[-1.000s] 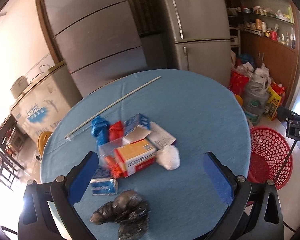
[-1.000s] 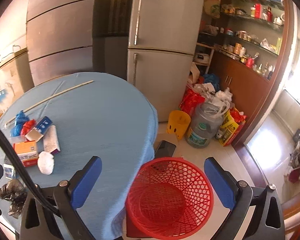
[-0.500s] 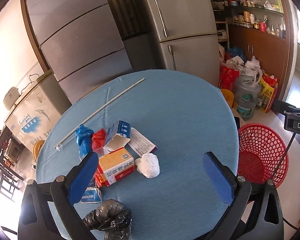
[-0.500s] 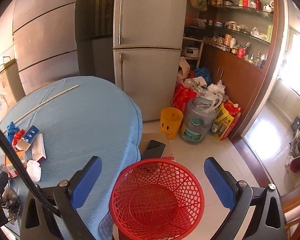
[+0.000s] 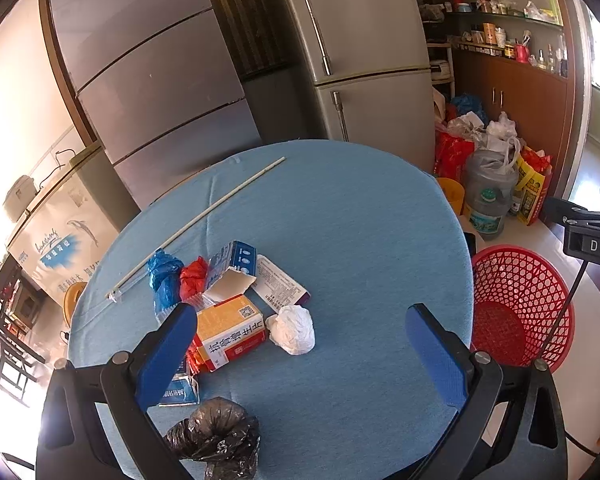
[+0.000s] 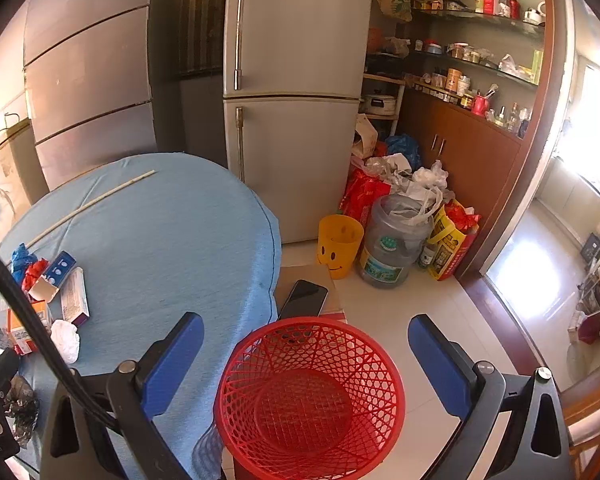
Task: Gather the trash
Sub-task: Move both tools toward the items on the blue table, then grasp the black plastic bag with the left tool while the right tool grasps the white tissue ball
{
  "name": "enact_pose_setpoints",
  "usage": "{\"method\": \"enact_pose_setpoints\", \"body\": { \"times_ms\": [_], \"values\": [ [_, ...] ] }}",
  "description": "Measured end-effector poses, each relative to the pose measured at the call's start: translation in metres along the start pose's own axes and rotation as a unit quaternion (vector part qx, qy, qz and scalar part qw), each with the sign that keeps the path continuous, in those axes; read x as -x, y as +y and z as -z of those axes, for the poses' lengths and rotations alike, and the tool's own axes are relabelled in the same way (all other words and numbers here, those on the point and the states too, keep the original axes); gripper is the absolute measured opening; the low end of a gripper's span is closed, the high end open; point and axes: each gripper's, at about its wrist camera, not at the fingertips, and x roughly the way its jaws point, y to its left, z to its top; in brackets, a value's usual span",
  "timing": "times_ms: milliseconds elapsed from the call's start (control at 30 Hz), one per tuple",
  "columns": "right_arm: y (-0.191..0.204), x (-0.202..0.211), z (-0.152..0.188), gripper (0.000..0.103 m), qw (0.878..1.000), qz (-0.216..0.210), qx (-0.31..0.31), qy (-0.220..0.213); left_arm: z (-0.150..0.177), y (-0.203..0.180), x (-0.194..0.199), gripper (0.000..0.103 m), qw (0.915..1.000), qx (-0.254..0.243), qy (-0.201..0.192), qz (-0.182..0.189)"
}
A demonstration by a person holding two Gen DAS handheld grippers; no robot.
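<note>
Trash lies in a heap on the left part of a round table with a blue cloth point(image 5: 360, 232): a white paper wad point(image 5: 294, 329), an orange and red box point(image 5: 232, 330), blue-and-white cartons point(image 5: 236, 260), a blue wrapper point(image 5: 164, 276), a red wrapper point(image 5: 194, 278) and a crumpled black bag point(image 5: 216, 436). My left gripper point(image 5: 300, 356) hangs open above the near side of the table, just short of the wad. A red mesh basket point(image 6: 310, 396) stands on the floor right of the table. Above it my right gripper point(image 6: 306, 364) is open and holds nothing.
A long white rod point(image 5: 204, 220) lies across the far left of the table. A phone point(image 6: 304, 298) rests on a cardboard box behind the basket. A yellow smiley bin point(image 6: 338, 246), a water jug point(image 6: 396, 240) and bags crowd the floor by the grey fridge point(image 6: 292, 100).
The left gripper has pulled back and risen, so the trash heap looks smaller and farther. The right gripper has swung right and settled over the red basket. Both stay open.
</note>
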Motion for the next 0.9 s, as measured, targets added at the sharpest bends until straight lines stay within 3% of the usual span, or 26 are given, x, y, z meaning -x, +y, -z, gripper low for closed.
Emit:
{"method": "enact_pose_setpoints", "body": {
  "times_ms": [167, 300, 400, 533, 700, 800, 900],
  "values": [
    [0.014, -0.005, -0.002, 0.103, 1.0, -0.024, 0.009, 0.01, 0.02, 0.019, -0.003, 0.103, 0.9997, 0.008, 0.014, -0.02],
    [0.035, -0.019, 0.0, 0.103, 0.992, -0.119, 0.006, 0.043, 0.048, 0.066, -0.006, 0.103, 0.9956, 0.057, 0.051, -0.054],
    [0.063, -0.035, 0.005, 0.103, 0.973, -0.215, 0.005, 0.085, 0.077, 0.106, -0.002, 0.103, 0.9888, 0.099, 0.07, -0.086],
    [0.112, -0.058, 0.015, 0.103, 0.947, -0.292, 0.019, 0.132, 0.108, 0.146, 0.001, 0.103, 0.9794, 0.153, 0.092, -0.094],
    [0.159, -0.075, 0.017, 0.1, 0.92, -0.357, 0.013, 0.161, 0.129, 0.173, -0.004, 0.103, 0.9712, 0.209, 0.102, -0.05],
    [0.183, -0.089, 0.019, 0.084, 0.91, -0.372, 0.018, 0.181, 0.133, 0.173, -0.008, 0.103, 0.9696, 0.222, 0.101, -0.012],
    [0.209, -0.105, 0.023, 0.079, 0.909, -0.365, 0.025, 0.199, 0.128, 0.167, -0.022, 0.102, 0.9679, 0.226, 0.105, 0.036]
  ]
}}
